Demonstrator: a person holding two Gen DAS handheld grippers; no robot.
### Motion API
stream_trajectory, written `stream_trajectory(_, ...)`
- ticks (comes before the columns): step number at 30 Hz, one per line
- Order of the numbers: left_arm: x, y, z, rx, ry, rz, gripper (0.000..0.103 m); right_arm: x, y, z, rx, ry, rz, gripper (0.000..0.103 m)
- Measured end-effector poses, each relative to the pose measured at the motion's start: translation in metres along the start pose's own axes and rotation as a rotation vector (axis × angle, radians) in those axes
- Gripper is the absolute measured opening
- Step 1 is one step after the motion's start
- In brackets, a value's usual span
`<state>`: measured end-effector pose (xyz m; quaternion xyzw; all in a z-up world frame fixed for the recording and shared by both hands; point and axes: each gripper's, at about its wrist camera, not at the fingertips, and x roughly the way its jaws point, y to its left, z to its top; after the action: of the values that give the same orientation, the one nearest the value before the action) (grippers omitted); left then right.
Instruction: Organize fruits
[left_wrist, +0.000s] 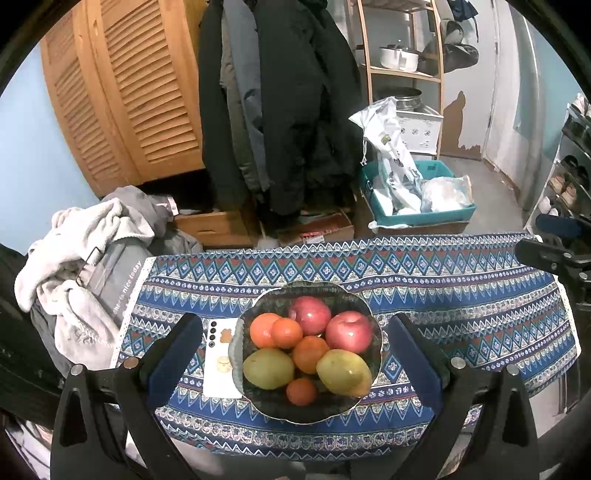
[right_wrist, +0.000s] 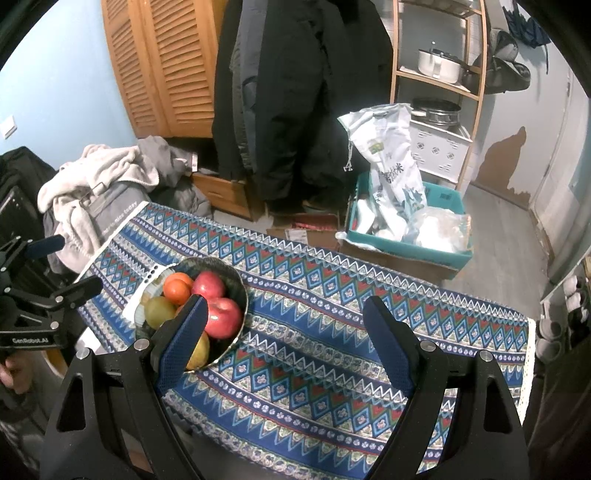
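Observation:
A dark scalloped bowl (left_wrist: 354, 295) sits on the blue patterned tablecloth (left_wrist: 461, 295). It holds two red apples (left_wrist: 349, 330), several oranges (left_wrist: 286, 332) and two yellow-green pears (left_wrist: 267, 367). My left gripper (left_wrist: 295, 325) is open and empty, its fingers either side of the bowl, above it. My right gripper (right_wrist: 284, 306) is open and empty over the cloth (right_wrist: 332, 332), to the right of the bowl (right_wrist: 240, 291). Its left finger (right_wrist: 184, 332) hides part of the fruit. The apples (right_wrist: 223, 317), an orange (right_wrist: 176, 289) and a pear (right_wrist: 159, 312) show there.
A white phone (left_wrist: 218, 358) lies face down just left of the bowl. A pile of clothes (left_wrist: 85, 273) sits off the table's left end. Beyond the far edge are hanging coats (left_wrist: 280, 110), cardboard boxes, a teal bin (left_wrist: 417, 214) and a wooden shelf (left_wrist: 402, 70).

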<state>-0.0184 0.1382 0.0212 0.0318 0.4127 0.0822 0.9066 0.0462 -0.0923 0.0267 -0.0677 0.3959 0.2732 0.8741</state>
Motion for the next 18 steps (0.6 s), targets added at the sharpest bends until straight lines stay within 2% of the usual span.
stream_trajectory(18, 0.0046, -0.0006, -0.0012, -0.007, 0.023, -0.010, 0.101, -0.0004, 0.0012, -0.0009, -0.002, 0.002, 0.001, 0.085)
